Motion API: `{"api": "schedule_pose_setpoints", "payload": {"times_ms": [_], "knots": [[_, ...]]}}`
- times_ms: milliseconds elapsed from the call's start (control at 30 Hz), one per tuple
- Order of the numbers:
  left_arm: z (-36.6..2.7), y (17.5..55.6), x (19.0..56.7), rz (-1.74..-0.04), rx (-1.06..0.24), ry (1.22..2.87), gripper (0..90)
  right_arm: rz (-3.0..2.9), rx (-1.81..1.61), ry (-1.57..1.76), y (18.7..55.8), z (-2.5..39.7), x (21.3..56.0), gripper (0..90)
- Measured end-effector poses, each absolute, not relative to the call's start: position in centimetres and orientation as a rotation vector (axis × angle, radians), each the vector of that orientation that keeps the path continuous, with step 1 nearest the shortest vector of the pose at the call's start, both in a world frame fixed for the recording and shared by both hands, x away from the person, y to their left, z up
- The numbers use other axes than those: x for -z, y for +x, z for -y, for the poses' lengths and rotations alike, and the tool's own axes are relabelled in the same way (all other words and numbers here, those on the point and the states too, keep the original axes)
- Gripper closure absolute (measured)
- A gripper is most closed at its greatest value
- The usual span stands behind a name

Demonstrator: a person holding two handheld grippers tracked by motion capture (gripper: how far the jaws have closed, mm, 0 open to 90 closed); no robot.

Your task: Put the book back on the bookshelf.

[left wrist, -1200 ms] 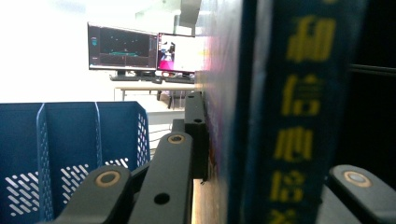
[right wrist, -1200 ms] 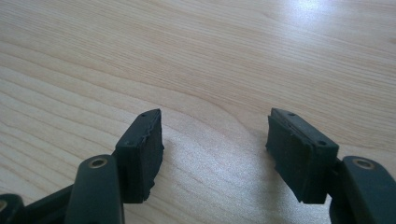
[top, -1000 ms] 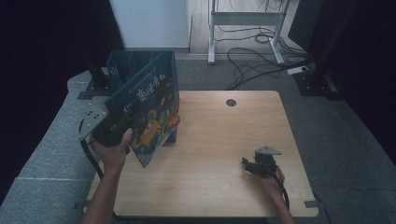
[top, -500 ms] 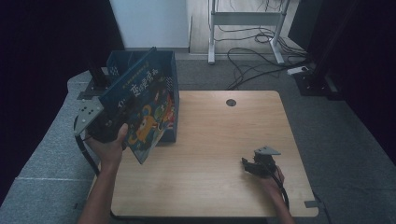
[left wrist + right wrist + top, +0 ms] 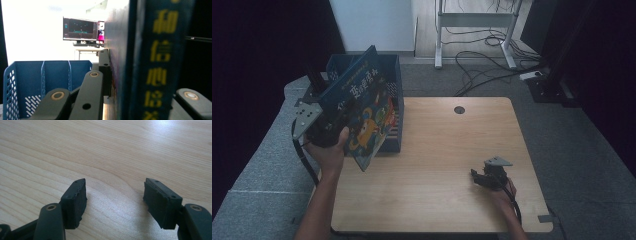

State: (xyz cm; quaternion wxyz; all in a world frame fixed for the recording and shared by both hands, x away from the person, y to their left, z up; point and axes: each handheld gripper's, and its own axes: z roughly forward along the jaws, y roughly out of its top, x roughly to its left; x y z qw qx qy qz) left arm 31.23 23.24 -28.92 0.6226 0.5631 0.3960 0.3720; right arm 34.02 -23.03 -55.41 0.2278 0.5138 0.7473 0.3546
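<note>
- At the table's left edge, in the high view, the left gripper (image 5: pixel 324 131) holds a blue picture book (image 5: pixel 362 112) by its lower left part; the person's left hand (image 5: pixel 331 150) is wrapped around the gripper body just below.
- The picture book is lifted off the table and tilted, its upper corner raised toward the far left and its lower corner hanging just above the wooden table (image 5: pixel 437 200) near the left edge. The cover, with yellow lettering and an orange cartoon figure, faces up and toward the camera.
- The book is in front of and partly above a blue plastic basket (image 5: pixel 394 85), which stands at the table's far left corner. Whether book and basket touch cannot be determined.
- In the left gripper view, the book's spine (image 5: pixel 160 60) with yellow characters stands upright between the two black jaws, one to each side, closed against it. The basket (image 5: pixel 37 77) shows behind, its slotted wall and inner dividers visible. A monitor (image 5: pixel 80 28) on a desk stands far off in the background.
- Right gripper (image 5: pixel 484 177): resting low at the table's near right area, well apart from book and basket, held by the right hand (image 5: pixel 504 192).
- In the right gripper view, its jaws stand wide apart over bare wood grain, with nothing between them.
</note>
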Motion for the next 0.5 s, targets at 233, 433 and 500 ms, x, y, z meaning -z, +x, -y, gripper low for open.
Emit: {"api": "schedule_pose_setpoints", "payload": {"times_ms": [233,433,500], "knots": [[-22.9,32.3,28.8,-0.913,-0.855,1.304,82.5,-2.059,-0.978,1.416,34.0,23.0,55.4,34.0],[-22.4,33.1,28.7,-0.917,-0.882,1.306,82.5,-2.057,-0.987,1.421,34.0,23.1,55.4,33.9],[-22.3,33.3,28.7,-0.916,-0.883,1.303,82.5,-2.058,-0.985,1.420,34.0,23.1,55.4,33.9]]}}
